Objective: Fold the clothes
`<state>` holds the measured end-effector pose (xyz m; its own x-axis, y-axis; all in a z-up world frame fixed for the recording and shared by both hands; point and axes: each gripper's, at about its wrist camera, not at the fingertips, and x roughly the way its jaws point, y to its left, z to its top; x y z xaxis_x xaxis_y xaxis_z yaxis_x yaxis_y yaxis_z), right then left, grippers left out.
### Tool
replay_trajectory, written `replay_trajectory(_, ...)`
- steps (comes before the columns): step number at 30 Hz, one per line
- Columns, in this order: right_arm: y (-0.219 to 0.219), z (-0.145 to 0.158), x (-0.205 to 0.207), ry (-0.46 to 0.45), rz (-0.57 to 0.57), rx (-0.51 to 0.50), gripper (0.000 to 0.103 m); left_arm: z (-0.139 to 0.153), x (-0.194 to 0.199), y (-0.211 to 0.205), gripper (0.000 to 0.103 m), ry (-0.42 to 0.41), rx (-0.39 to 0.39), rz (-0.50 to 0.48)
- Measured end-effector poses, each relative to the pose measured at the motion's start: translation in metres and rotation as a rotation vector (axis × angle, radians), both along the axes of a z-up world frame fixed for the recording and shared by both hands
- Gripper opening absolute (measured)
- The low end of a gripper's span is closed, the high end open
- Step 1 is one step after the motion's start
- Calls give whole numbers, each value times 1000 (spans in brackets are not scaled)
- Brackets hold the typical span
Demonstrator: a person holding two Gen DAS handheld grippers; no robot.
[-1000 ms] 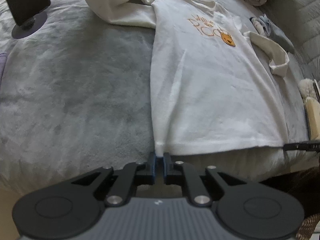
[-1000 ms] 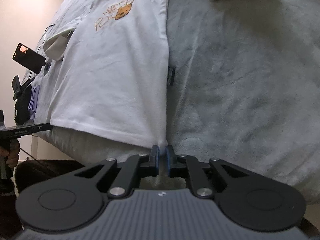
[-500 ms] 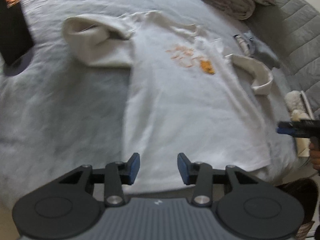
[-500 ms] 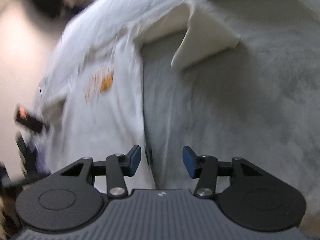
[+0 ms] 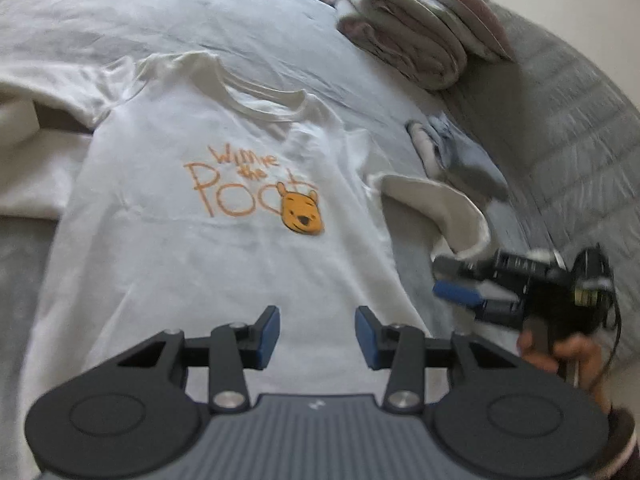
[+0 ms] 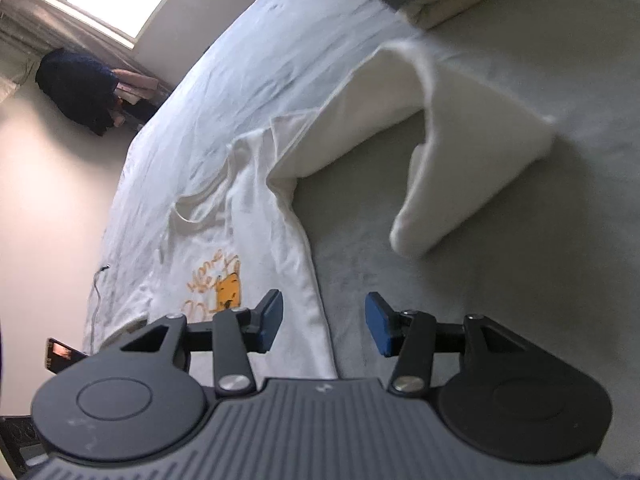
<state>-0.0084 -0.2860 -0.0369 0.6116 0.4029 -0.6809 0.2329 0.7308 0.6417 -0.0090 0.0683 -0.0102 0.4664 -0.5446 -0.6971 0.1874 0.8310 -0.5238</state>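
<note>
My left gripper (image 5: 317, 332) hangs open and empty over the near half of the shirt (image 5: 192, 248), which lies flat, print up, on the bed (image 5: 240, 12). My right gripper (image 6: 324, 322) is open too, straddling the shirt's right edge. Bare blanket (image 6: 500, 280) lies right of it, beyond the sleeve (image 6: 472, 184).

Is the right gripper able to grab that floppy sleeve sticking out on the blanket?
Probably yes. The right gripper is open and empty, and the sleeve lies ahead of it on the grey blanket with nothing in between.
</note>
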Motion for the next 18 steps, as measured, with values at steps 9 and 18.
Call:
replay_trajectory(9,26,-27,27,-60,94,16,9,-34,34,22,42,42,-10,117)
replay_trajectory(18,8,-20,20,-68,-21,-76,8,-36,34,34,41,36,-46,105)
